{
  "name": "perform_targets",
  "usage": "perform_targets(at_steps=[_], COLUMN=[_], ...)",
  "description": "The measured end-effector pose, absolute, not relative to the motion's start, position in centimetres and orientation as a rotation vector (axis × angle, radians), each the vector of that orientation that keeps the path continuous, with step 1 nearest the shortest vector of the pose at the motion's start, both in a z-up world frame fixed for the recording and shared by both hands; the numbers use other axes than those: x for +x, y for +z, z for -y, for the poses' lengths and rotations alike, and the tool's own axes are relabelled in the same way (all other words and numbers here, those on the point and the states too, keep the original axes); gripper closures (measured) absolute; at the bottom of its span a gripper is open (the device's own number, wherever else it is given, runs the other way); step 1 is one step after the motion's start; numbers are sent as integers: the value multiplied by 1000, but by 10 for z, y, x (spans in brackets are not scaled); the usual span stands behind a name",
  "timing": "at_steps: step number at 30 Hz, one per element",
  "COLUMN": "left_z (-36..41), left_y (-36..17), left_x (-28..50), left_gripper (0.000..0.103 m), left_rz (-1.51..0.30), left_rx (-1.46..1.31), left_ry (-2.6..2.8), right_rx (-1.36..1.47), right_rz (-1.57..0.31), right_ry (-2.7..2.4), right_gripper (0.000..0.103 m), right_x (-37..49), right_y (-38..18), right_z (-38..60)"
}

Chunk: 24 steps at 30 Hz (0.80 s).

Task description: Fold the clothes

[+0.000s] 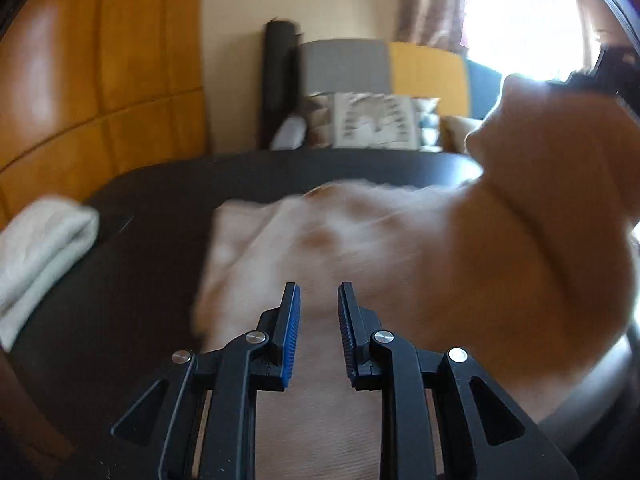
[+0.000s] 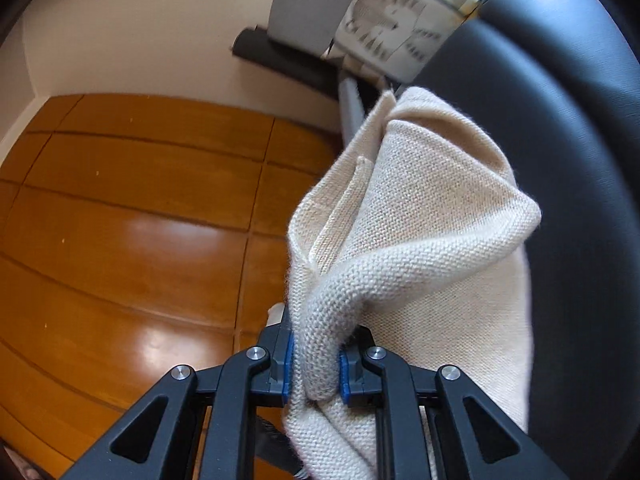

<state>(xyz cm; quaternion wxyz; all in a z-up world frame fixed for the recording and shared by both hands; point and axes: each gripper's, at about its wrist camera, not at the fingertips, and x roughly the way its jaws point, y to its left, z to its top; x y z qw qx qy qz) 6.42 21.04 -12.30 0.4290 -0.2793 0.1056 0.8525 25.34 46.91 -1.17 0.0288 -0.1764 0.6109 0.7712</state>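
Observation:
A beige knit garment lies blurred across the dark round table. My left gripper sits low at its near edge, jaws narrow, with the fabric running between the blue pads. To the upper right one end of the garment is lifted off the table towards the right gripper, which shows only as a dark shape. In the right wrist view my right gripper is shut on a thick fold of the beige knit garment, which bunches up in front of it beside the table's edge.
A folded white cloth rests on the table's left side. Behind the table stands a sofa with patterned cushions and a bright window at the right. Glossy wooden floor lies left of the table.

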Motion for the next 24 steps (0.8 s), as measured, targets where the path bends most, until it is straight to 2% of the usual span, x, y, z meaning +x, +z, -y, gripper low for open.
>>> perform_targets(at_steps=[3, 4, 7, 15, 21, 24], left_z=[-191, -190, -191, -189, -188, -186], left_y=[-141, -142, -142, -147, -146, -146], left_x=[50, 49, 48, 49, 54, 55], left_gripper=[81, 81, 72, 71, 71, 71], left_rz=[-118, -108, -81, -50, -37, -31], left_rx=[-756, -759, -755, -733, -729, -729], left_ry=[2116, 2112, 2080, 2066, 2059, 2056], right_rx=[-611, -638, -734, -1016, -1087, -1167], right_rz=[-1872, -1868, -1845, -1739, -1727, -1655], right_ry=[2410, 2417, 2425, 2377, 2369, 2308], right_gripper=[88, 88, 88, 88, 88, 79], right_x=[218, 205, 167, 83, 57, 48], right_y=[-7, -7, -17, -68, -80, -84], right_z=[-456, -450, -432, -386, -364, -365])
